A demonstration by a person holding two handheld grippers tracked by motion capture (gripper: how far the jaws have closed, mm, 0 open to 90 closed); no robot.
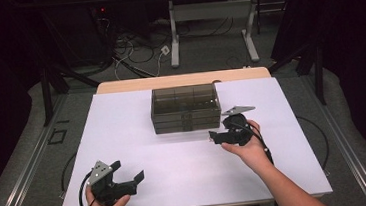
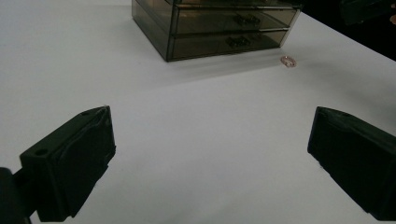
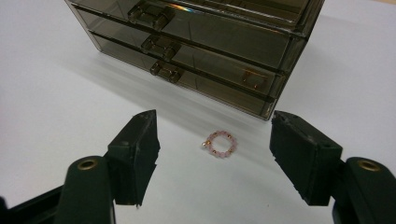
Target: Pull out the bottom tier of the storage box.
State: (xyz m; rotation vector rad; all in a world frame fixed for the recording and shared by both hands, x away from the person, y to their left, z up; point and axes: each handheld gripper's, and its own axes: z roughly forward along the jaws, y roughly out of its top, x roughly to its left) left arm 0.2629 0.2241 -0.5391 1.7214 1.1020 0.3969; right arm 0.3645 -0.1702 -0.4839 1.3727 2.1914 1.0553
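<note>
A small pink bead ring (image 3: 220, 143) lies on the white table just in front of the right corner of a smoky clear three-drawer box (image 3: 196, 46). My right gripper (image 3: 215, 158) is open, one jaw on each side of the ring, not touching it. All three drawers look closed. In the high view the box (image 1: 185, 108) stands mid-table, my right gripper (image 1: 215, 136) sits at its front right corner, and my left gripper (image 1: 126, 171) stands open near the front left. From the left gripper (image 2: 210, 158) the ring (image 2: 288, 61) shows far off beside the box (image 2: 215, 28).
The white table top (image 1: 139, 137) has bare room left of and in front of the box. A small gold item (image 3: 252, 77) lies inside the bottom drawer. Beyond the table's far edge are a desk frame (image 1: 212, 30) and cables on the floor.
</note>
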